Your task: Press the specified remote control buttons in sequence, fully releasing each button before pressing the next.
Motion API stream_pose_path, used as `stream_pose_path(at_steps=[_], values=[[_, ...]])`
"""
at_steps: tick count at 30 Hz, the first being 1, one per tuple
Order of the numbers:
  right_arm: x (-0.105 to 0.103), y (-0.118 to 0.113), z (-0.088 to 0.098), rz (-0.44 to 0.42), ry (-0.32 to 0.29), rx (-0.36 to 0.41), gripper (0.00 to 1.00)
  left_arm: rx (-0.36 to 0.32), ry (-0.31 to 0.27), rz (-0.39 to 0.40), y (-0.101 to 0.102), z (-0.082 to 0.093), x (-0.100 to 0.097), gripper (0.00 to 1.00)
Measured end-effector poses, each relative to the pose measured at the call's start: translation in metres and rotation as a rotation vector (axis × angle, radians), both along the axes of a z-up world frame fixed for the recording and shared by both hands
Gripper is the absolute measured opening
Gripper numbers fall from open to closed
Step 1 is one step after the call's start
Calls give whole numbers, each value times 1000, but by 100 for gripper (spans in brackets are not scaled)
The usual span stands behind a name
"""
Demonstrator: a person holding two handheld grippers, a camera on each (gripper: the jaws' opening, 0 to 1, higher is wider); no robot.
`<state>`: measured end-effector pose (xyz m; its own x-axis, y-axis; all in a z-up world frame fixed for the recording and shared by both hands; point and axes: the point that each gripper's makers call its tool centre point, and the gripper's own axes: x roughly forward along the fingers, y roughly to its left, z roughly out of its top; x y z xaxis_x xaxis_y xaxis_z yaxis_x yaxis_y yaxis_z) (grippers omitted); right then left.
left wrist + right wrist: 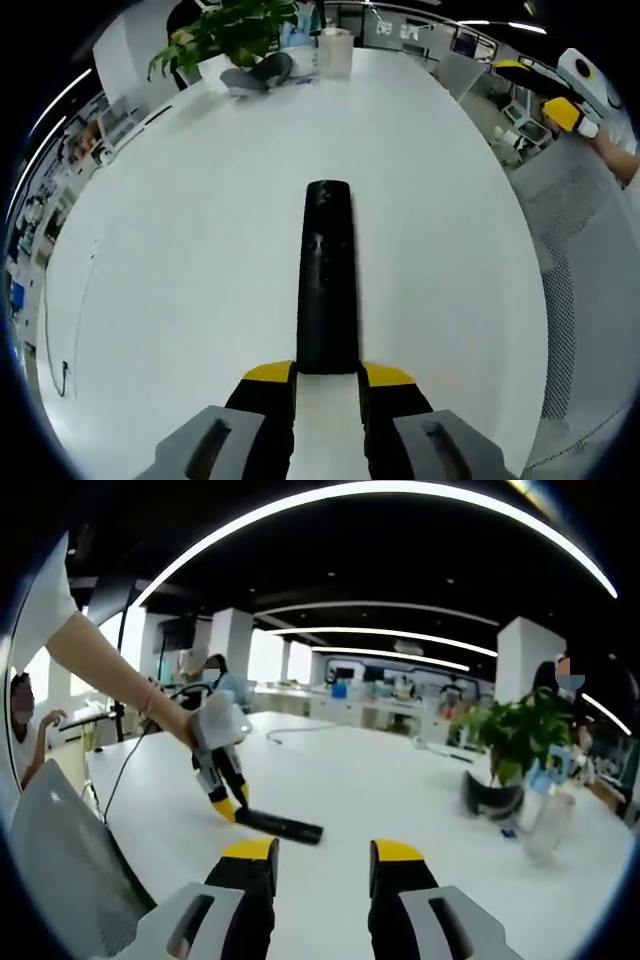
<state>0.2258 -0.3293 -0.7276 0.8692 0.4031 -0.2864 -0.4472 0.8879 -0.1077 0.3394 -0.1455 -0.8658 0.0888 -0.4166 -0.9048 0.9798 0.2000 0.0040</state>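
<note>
Left tool (327, 385) clamped on the near end of the remote (328, 275) lying flat on the table (200, 260), right tool (322, 865) open, well apart — might skid if pressed off-centre.

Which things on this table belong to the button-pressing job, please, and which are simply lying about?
Part of the job:
remote control
left gripper, closed on the remote's near end
right gripper, open, held off the remote

Lying about:
potted plant
cable
grey mesh chair
</note>
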Motion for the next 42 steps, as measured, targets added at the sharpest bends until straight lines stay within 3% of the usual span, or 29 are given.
stream_pose_path(at_steps=[4, 6, 7, 10, 16, 29, 42], values=[[0, 1, -1, 2, 3, -4, 33, 10, 2, -38, 1, 0, -7, 20], [0, 0, -1, 1, 5, -2, 33, 83, -34, -83, 11, -2, -7, 0], [0, 0, -1, -1, 4, -1, 33, 34, -42, -100, 2, -2, -9, 1], [-1, 1, -1, 0, 2, -3, 33, 52, -25, -75, 5, -2, -12, 3], [-2, 2, -1, 3, 2, -6, 33, 57, -41, -100, 6, -3, -13, 0], [-3, 2, -1, 1, -3, -8, 33, -56, 78, 84, 4, 2, -26, 19], [-3, 2, -1, 2, -2, -14, 33, -92, 34, 145, -5, 2, -20, 34]])
